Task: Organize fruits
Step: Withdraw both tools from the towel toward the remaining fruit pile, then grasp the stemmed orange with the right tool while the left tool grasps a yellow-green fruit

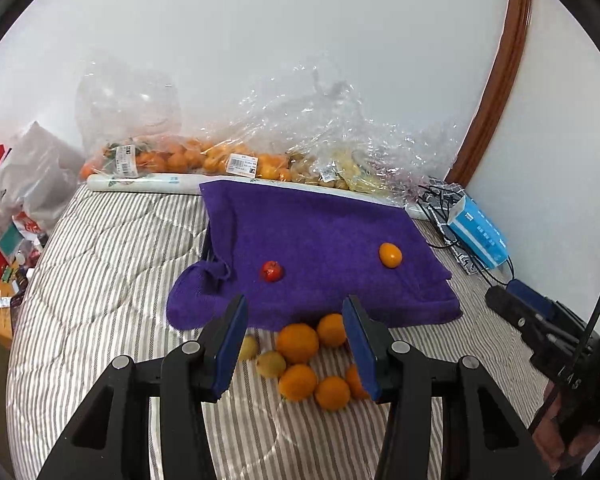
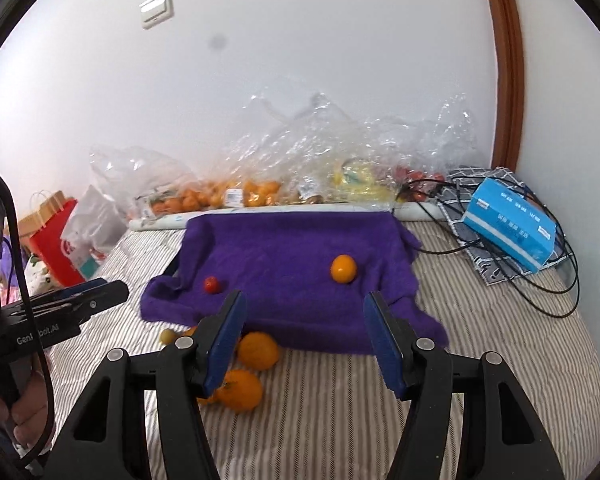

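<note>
Both grippers, left [image 1: 296, 344] and right [image 2: 304, 340], hang released and empty above loose round oranges [image 1: 298, 342] just before the purple towel [image 1: 320, 240]; best approach: straddle one fruit, close gently

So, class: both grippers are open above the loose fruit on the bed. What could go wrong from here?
1. The oranges lie packed together on soft bedding, so gripping one may roll the others.
2. The small tomato on the purple towel could get squashed.
3. The towel slopes, so the fruit on it may roll off.
</note>
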### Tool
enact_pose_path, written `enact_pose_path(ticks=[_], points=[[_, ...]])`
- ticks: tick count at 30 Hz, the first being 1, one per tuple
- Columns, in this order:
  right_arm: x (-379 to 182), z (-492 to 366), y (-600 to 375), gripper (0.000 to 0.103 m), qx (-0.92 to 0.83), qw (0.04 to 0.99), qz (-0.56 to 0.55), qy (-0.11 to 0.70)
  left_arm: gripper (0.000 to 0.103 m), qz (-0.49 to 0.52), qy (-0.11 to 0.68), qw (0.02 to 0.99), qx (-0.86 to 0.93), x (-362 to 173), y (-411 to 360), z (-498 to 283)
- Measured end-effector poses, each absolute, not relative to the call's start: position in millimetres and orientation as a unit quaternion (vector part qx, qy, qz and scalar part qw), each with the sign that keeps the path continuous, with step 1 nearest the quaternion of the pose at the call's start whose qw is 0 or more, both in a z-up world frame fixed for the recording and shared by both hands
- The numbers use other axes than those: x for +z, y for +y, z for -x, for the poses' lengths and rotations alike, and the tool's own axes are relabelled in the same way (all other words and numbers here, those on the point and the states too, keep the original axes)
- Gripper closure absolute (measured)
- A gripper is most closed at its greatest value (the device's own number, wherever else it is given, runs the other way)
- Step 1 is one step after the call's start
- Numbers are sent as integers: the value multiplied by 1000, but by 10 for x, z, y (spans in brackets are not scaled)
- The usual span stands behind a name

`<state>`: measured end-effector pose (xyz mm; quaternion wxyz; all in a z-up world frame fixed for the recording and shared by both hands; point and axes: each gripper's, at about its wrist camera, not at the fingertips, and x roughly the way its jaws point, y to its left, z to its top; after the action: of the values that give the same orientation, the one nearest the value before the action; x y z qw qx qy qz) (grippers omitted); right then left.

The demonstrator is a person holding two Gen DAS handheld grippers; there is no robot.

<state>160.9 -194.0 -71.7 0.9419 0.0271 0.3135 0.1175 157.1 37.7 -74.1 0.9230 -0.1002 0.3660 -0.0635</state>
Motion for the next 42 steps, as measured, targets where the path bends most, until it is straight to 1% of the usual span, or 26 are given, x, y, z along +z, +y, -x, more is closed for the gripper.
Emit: enact_pose_path(ticks=[5,13,23,29,30,33,42], points=[[-775,-1498,-1855,42,124,938,-21,324,56,95,358,927,-54,-743,426,-1413],[-925,-1353,-1810,42,125,938,-22,324,55,95,376,921,-34,-936,528,-1314],[-1121,-1366,-1746,42,122,933,-12,337,45,94,391,915,-23,-1135,649,-1280],[-1323,-1443,-1715,42,125,925,-18,359,45,93,407,908,-16,-1309,747,-1336],[-1366,-1458,-1704,44,125,923,-20,363,45,89,408,908,-15,-1330,755,-1344],[-1461,-1492,-1621,54,141,916,-18,376,45,86,411,907,-11,-1385,792,-1371],[-1702,-1516,-1284,58,178,903,25,391,45,100,424,900,-9,-1513,897,-1416]])
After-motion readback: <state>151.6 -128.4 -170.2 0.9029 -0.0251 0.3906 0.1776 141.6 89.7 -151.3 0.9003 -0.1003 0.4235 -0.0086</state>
